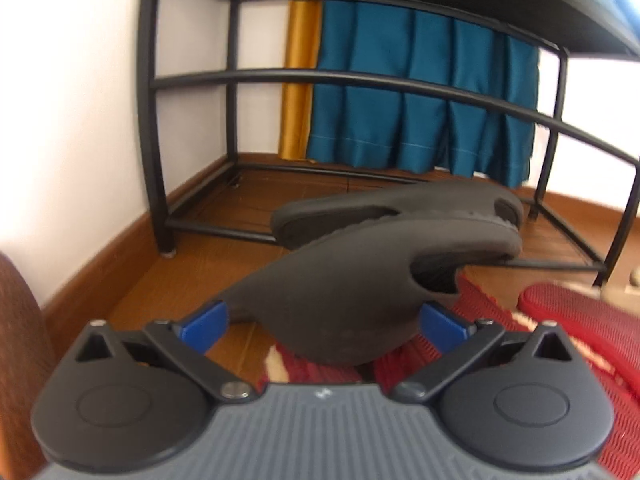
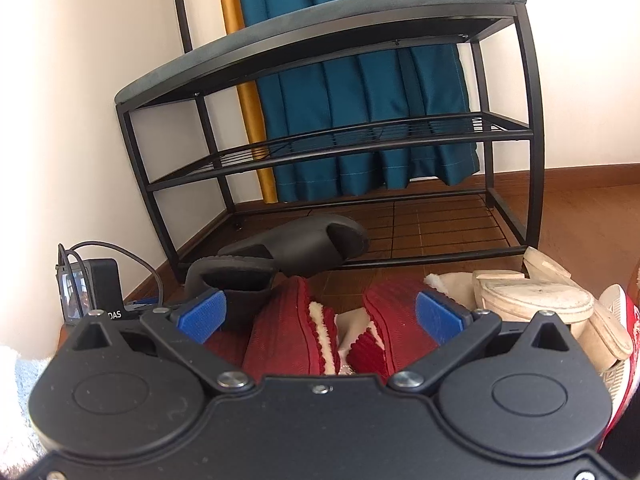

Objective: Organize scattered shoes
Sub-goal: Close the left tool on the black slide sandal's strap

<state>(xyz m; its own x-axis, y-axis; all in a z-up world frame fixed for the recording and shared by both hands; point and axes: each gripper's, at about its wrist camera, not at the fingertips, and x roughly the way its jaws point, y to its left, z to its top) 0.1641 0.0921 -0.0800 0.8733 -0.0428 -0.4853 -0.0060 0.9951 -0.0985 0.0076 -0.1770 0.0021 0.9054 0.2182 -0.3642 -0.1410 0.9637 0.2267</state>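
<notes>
Two black slide sandals lie by the black metal shoe rack [image 1: 156,80]. The near black slide [image 1: 352,292] lies on the floor and rug between the open fingers of my left gripper [image 1: 324,320], whose blue pads stand on either side of it. The far black slide [image 1: 384,208] lies partly on the rack's bottom shelf. In the right wrist view my right gripper [image 2: 320,316] is open above a pair of red fleece-lined slippers [image 2: 288,328]. Both black slides show there too, the far one [image 2: 304,248] on the rack's bottom edge.
The rack [image 2: 524,132] has a padded top, a wire middle shelf and a wire bottom shelf, against a white wall and blue curtain [image 2: 352,80]. Beige heeled shoes [image 2: 532,296] and a red sneaker [image 2: 624,320] lie at right. A red patterned rug [image 1: 580,344] covers the floor.
</notes>
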